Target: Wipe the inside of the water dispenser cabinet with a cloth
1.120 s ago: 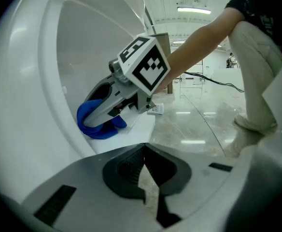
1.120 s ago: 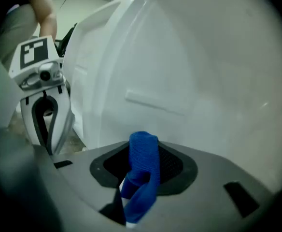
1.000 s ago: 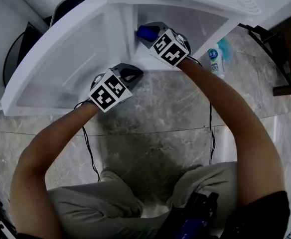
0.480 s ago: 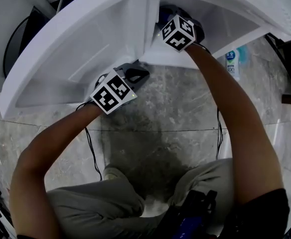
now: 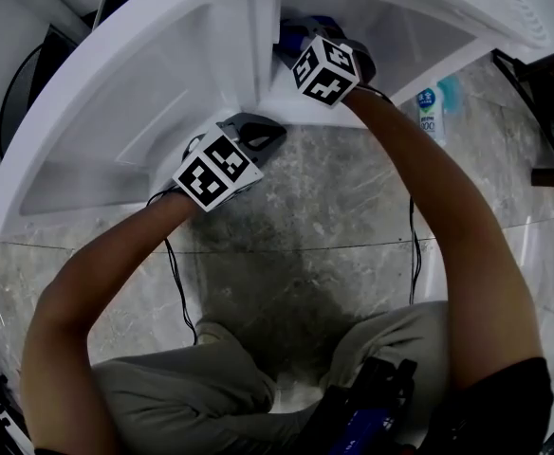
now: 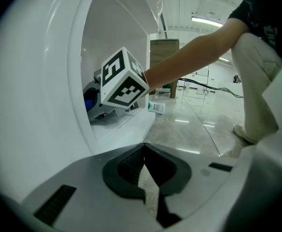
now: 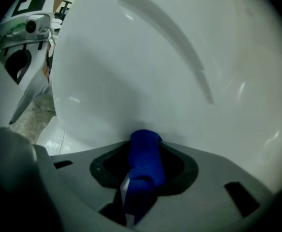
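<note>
The white water dispenser cabinet [image 5: 391, 36] stands open, its door [image 5: 97, 131] swung out to the left. My right gripper [image 5: 301, 41] reaches inside, shut on a folded blue cloth [image 7: 144, 161]. The cloth's tip presses against the white inner wall [image 7: 179, 81]. In the left gripper view the cloth [image 6: 89, 100] shows behind the right gripper's marker cube [image 6: 124, 79]. My left gripper [image 5: 258, 138] hovers by the door's lower edge just outside the opening. Its jaws [image 6: 143, 151] are shut with nothing between them.
A small white and blue bottle [image 5: 431, 110] lies on the marble floor [image 5: 305, 245] right of the cabinet. Dark furniture [image 5: 552, 112] stands at the far right. A black cable [image 5: 175, 282] trails below my left arm. The person's knees are at the bottom.
The right gripper has gone deeper into the cabinet with the cloth and rolled a little. The left gripper stays by the door edge.
</note>
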The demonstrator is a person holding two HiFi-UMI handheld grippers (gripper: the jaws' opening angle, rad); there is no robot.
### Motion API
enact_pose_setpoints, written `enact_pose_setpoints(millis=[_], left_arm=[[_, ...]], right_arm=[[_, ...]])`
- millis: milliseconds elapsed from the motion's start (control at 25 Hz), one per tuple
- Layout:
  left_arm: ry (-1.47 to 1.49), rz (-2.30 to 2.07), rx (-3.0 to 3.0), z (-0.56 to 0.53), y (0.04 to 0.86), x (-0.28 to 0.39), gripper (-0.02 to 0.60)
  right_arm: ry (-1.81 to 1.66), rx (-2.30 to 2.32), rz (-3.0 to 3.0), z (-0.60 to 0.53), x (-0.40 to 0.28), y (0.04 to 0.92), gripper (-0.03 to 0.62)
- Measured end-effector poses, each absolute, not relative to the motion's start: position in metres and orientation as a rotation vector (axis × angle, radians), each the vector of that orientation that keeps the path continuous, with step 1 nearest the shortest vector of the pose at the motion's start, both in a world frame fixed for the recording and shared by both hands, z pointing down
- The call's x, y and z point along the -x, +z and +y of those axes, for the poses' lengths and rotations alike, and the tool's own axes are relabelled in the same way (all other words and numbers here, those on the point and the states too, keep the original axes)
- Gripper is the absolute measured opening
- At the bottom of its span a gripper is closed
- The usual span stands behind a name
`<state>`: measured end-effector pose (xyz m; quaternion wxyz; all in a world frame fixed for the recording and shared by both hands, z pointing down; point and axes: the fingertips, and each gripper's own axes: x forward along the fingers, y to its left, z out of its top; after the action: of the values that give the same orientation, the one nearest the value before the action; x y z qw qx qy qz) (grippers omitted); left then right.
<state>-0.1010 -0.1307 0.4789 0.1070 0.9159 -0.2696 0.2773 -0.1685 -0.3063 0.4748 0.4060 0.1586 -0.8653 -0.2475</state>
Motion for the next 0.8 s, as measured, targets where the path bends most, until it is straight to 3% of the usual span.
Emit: enact_pose_setpoints(millis=[800], left_arm=[[0.822, -0.810, -2.687, -0.136, 0.477, 0.102, 0.007]], right_arm=[[-0.674, -0.334, -2.108, -0.308, 0.168, 0.478, 0.120]])
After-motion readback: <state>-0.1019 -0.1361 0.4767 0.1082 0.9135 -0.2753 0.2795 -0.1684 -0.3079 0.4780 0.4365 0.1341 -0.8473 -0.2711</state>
